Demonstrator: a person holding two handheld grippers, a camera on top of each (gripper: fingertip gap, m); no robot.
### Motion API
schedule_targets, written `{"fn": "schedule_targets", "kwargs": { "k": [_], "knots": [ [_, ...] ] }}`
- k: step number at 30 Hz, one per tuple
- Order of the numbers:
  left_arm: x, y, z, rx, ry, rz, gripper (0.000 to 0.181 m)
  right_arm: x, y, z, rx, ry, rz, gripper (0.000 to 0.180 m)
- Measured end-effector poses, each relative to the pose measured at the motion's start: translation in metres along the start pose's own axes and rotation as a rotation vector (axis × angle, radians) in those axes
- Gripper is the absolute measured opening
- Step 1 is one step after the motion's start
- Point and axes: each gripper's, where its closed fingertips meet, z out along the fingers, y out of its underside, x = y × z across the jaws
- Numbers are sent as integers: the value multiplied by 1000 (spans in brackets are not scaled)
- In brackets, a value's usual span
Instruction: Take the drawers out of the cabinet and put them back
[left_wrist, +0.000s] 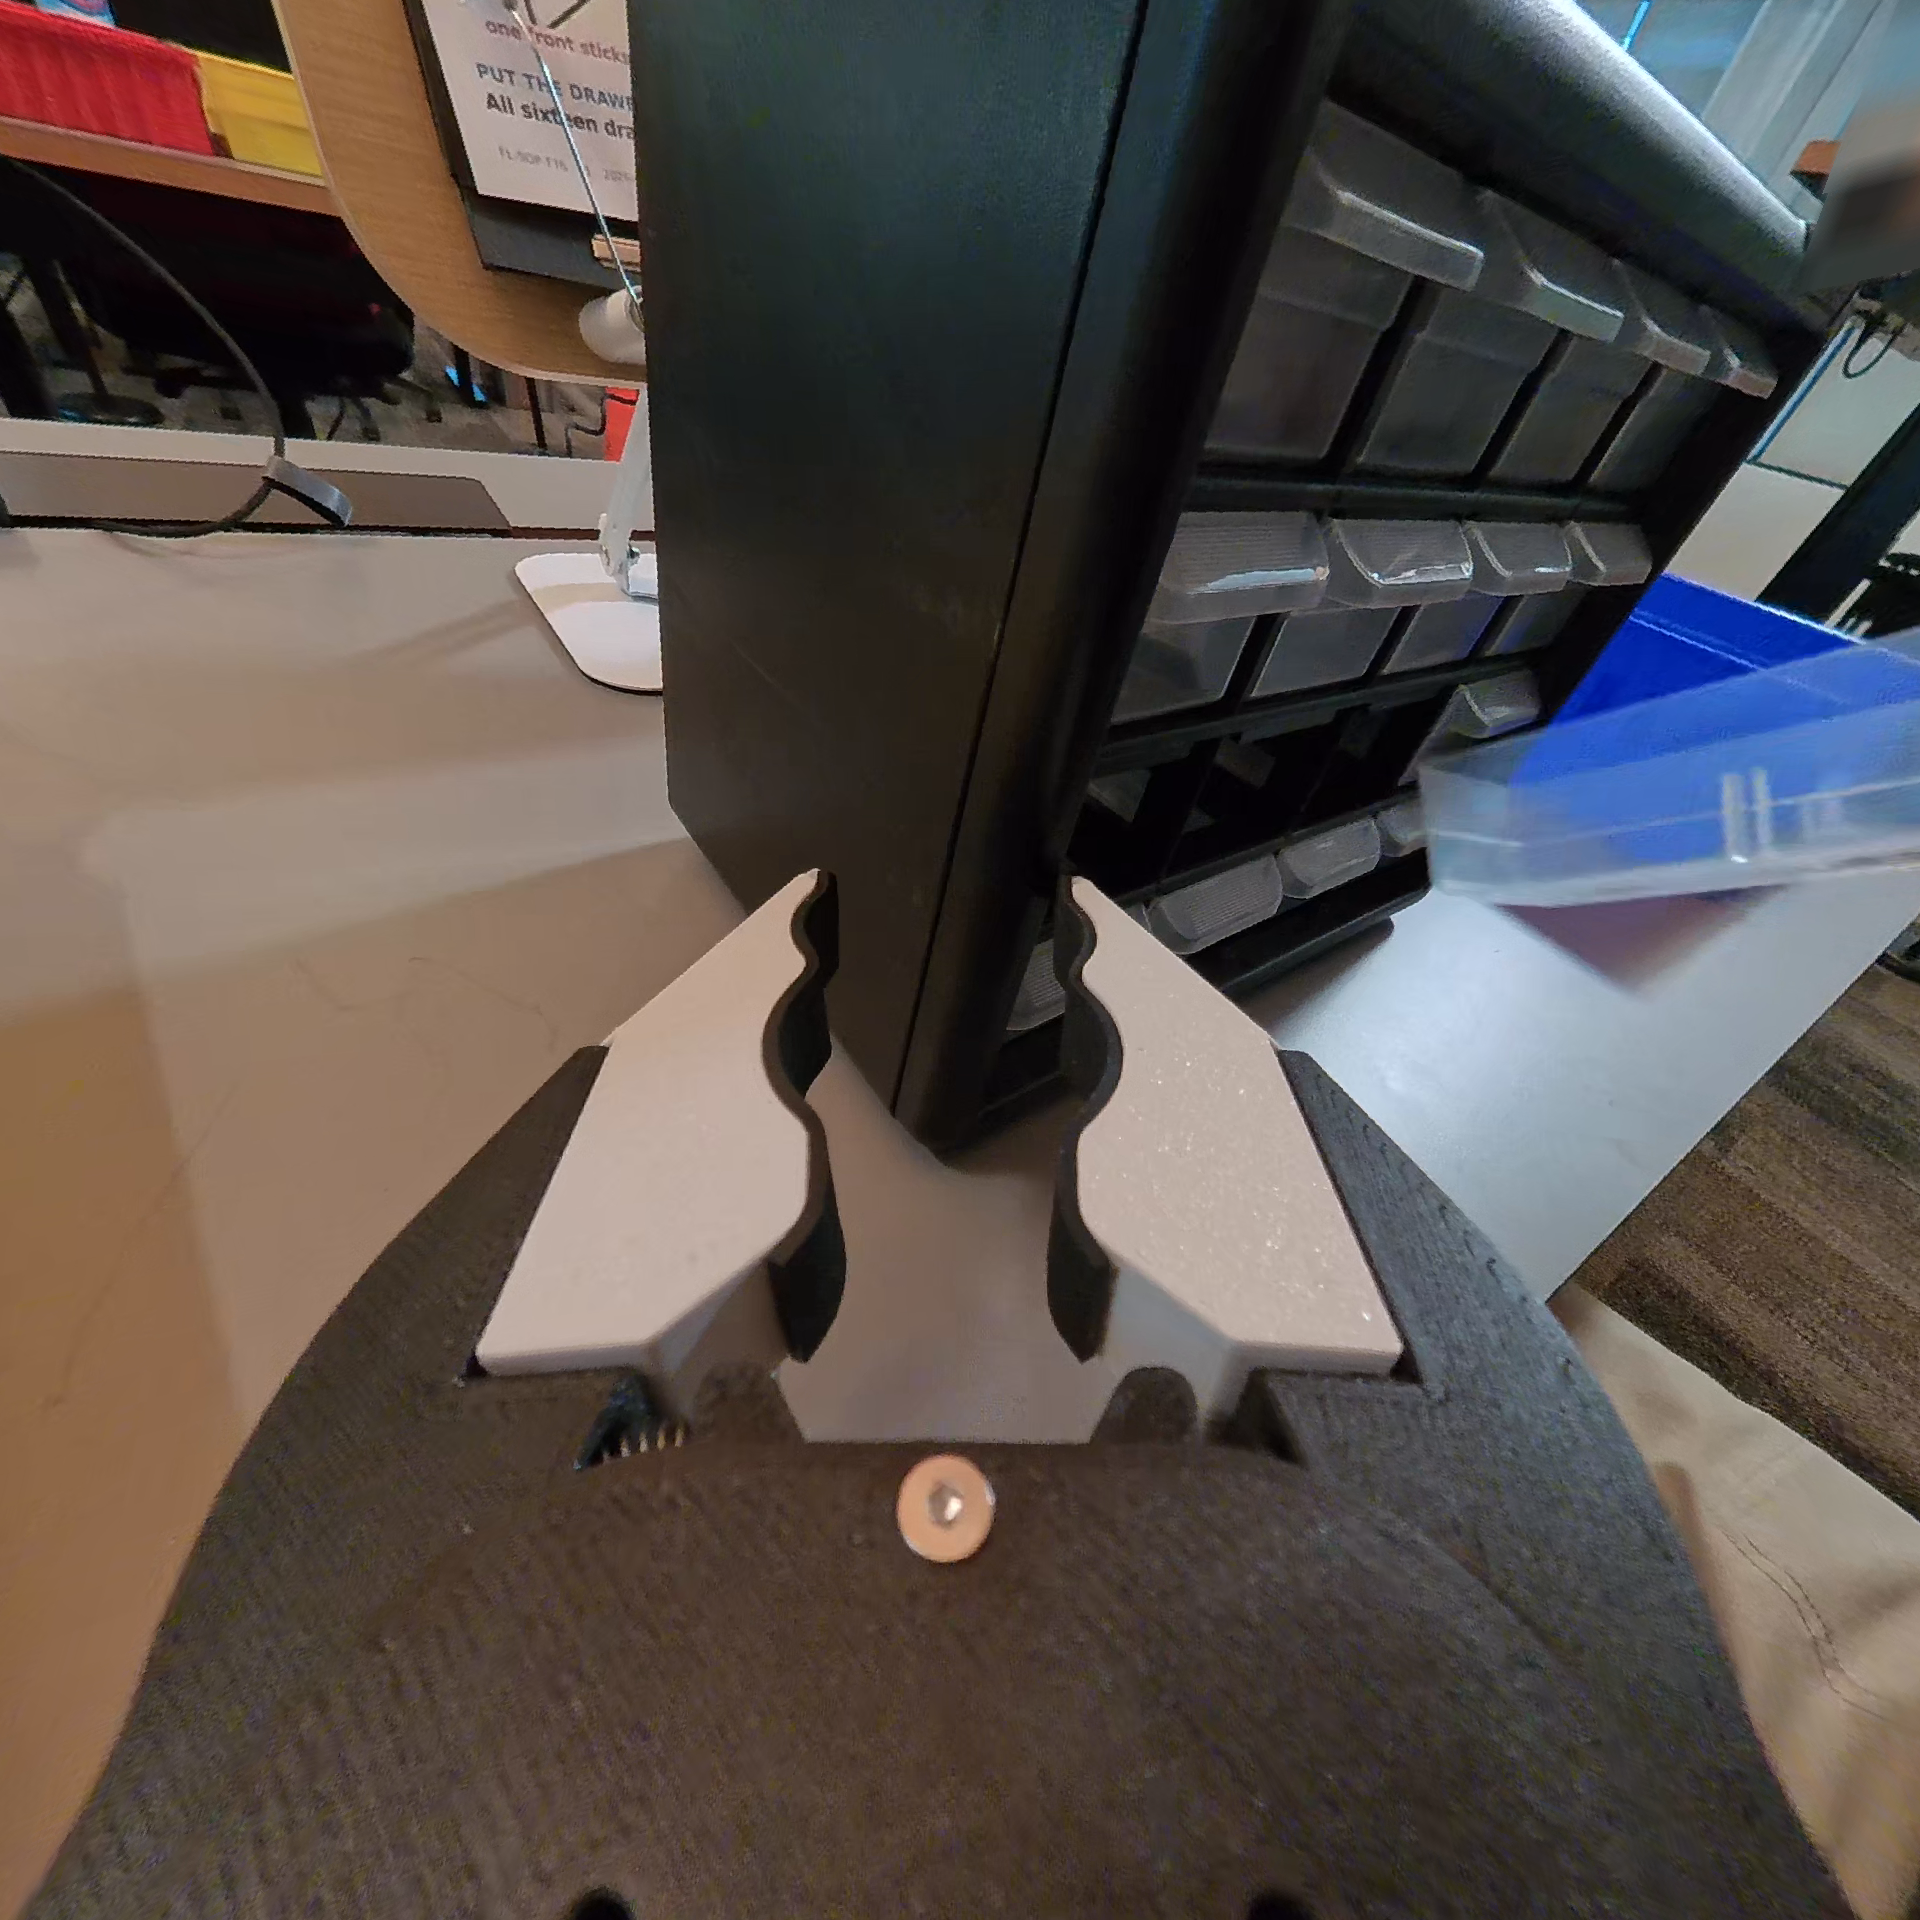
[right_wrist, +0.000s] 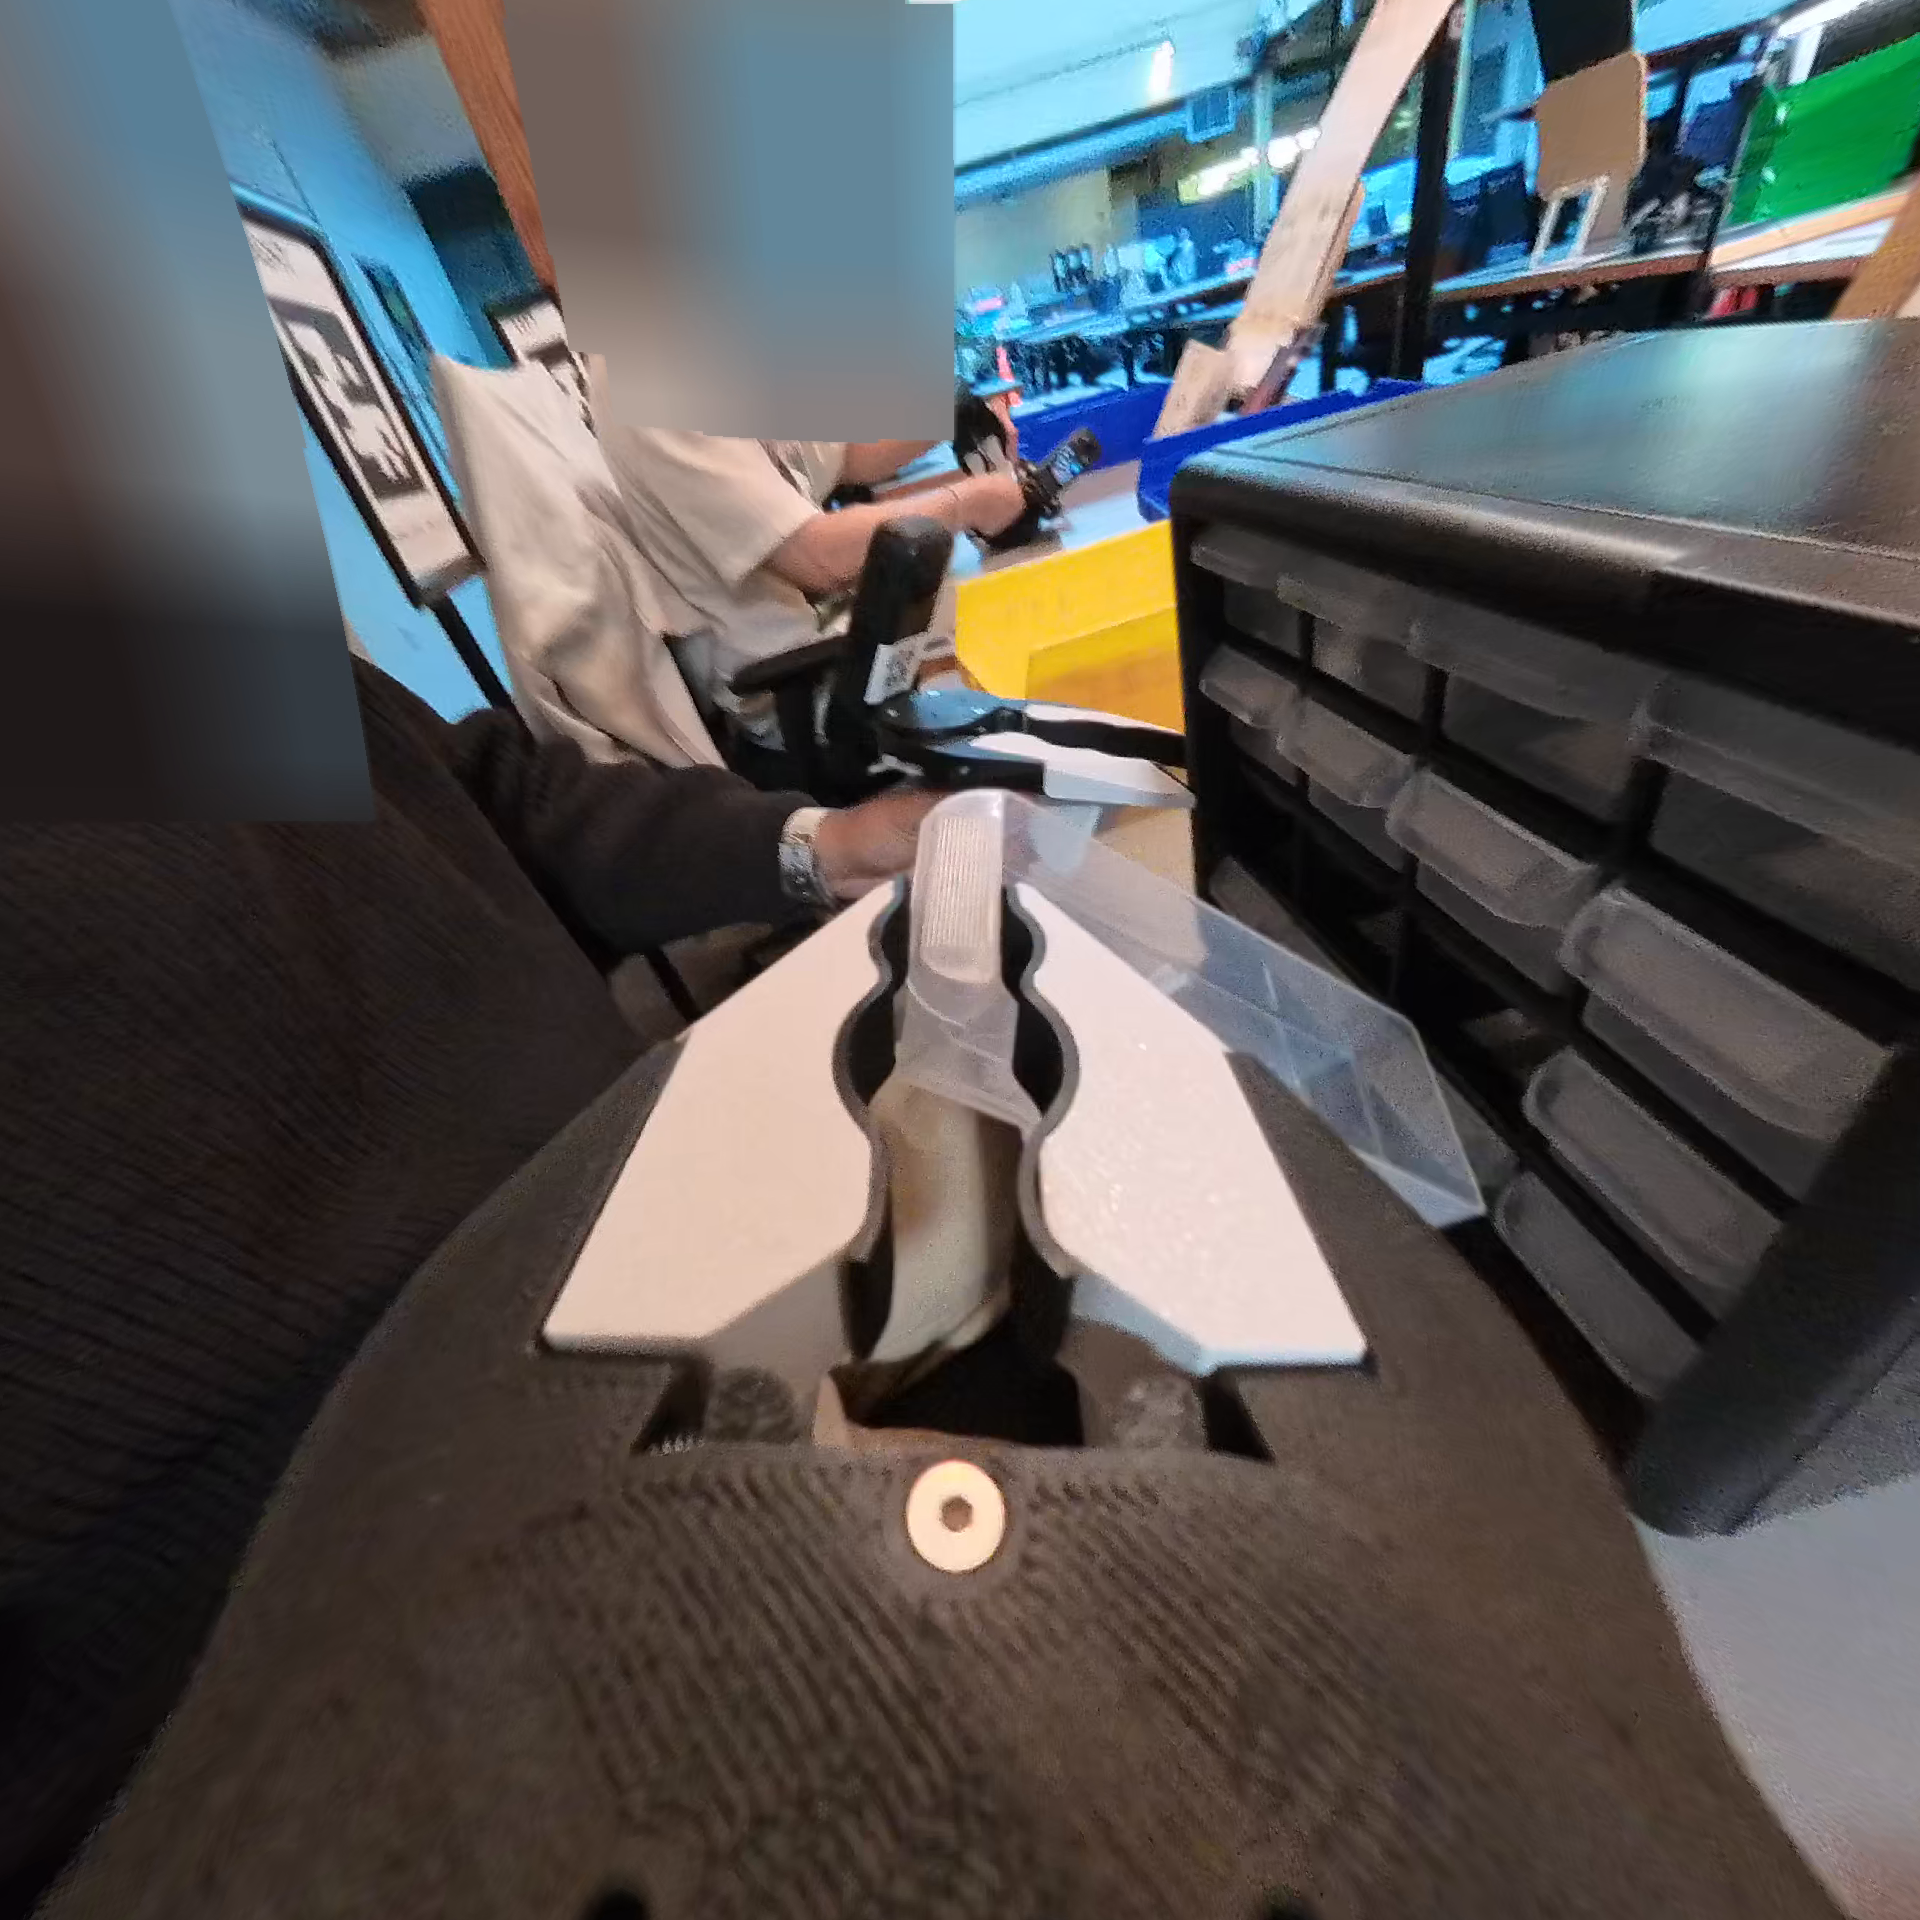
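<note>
A black cabinet (left_wrist: 862, 468) with several clear drawers stands on the grey table (left_wrist: 260, 831); it also shows in the right wrist view (right_wrist: 1558, 447). Some slots (left_wrist: 1247, 769) in its third row are open and dark. My left gripper (left_wrist: 948, 894) straddles the cabinet's front left edge near the base, fingers against its side and front. My right gripper (right_wrist: 961, 904) is shut on the handle tab of a clear drawer (right_wrist: 1247, 997), held in the air in front of the cabinet and tilted. That drawer also shows in the left wrist view (left_wrist: 1683, 821).
A blue bin (left_wrist: 1714, 644) sits behind the held drawer. A white stand (left_wrist: 603, 623) with a sign is left of the cabinet. The table edge (left_wrist: 1558, 1195) and carpet are to the right. A yellow bin (right_wrist: 1060, 613) and a seated person (right_wrist: 675, 540) are beyond.
</note>
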Motion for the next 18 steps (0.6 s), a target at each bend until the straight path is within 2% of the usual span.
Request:
{"fn": "schedule_targets", "kwargs": {
  "k": [7, 12, 15, 18],
  "knots": [
    [0, 0, 0, 0, 0, -1, 39, -18, -39, -29, 108, -31, -36, 16],
    [0, 0, 0, -1, 2, -5, 39, -25, -89, -90, 196, 132, -167, 16],
    [0, 0, 0, -3, 3, -6, 39, -11, -114, -142, 265, 369, -229, 15],
    [0, 1, 0, -5, 2, -11, 39, 45, -103, -201, 186, 800, -286, 15]
  ]
}}
